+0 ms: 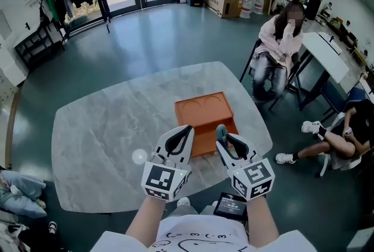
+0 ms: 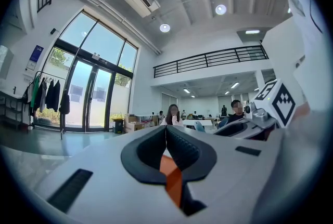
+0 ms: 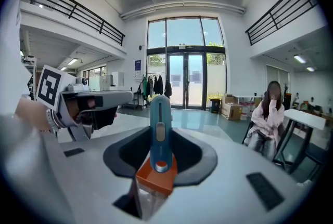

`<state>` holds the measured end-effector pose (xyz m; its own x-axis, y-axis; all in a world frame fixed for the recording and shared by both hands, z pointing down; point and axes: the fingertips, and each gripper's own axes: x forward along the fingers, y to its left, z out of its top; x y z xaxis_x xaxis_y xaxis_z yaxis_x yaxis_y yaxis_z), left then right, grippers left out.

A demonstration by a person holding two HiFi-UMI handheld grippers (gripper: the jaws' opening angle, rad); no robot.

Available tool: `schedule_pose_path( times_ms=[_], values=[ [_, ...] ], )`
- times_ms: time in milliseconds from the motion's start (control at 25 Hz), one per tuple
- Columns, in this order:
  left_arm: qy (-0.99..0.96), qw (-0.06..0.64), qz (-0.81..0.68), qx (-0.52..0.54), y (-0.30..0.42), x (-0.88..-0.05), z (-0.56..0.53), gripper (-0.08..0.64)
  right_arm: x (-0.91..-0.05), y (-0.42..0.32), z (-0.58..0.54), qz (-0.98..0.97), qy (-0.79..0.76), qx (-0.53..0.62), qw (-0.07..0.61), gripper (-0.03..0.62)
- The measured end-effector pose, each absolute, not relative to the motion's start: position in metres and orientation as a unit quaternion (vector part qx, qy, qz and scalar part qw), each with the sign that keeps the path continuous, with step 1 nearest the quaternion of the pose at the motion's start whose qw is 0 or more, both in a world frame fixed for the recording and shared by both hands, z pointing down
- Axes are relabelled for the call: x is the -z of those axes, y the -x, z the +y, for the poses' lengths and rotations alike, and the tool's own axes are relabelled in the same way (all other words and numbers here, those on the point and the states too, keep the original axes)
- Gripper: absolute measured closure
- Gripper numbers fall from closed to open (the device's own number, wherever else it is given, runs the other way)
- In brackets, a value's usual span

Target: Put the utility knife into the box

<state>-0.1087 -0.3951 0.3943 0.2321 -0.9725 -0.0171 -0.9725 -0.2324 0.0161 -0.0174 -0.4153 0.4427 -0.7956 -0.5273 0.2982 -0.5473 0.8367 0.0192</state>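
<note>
Utility knife [image 3: 160, 123] stands upright over the box's [image 1: 203, 111] near edge, pinched between the right gripper's [image 1: 226, 141] jaws, which hide its lower end; whether a blade is out cannot be told. Beside it, the left gripper [image 1: 183, 135] hangs with jaws pressed together on nothing. Both grippers cover the box's near wall, and each gripper view shows only an orange sliver of it.

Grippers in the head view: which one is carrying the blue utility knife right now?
The right gripper: the blue plastic utility knife is clamped between its jaws and sticks out past them. The left gripper has its jaws closed together on nothing.
</note>
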Motion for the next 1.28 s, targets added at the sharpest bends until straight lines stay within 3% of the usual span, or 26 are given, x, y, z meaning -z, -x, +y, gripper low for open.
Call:
schedule_pose_path(
  times_ms=[400,1280],
  values=[
    [-0.755,0.012,-0.655,0.006,0.116,-0.398,-0.407,0.545,-0.456,0.022,-0.434,-0.956,-0.229,-0.03,0.183,0.46],
    [-0.669,0.031,-0.742,-0.012,0.12,-0.424,-0.435,0.545,-0.541,0.041,-0.482,-0.943,-0.013,0.006,0.331,0.459]
  ],
)
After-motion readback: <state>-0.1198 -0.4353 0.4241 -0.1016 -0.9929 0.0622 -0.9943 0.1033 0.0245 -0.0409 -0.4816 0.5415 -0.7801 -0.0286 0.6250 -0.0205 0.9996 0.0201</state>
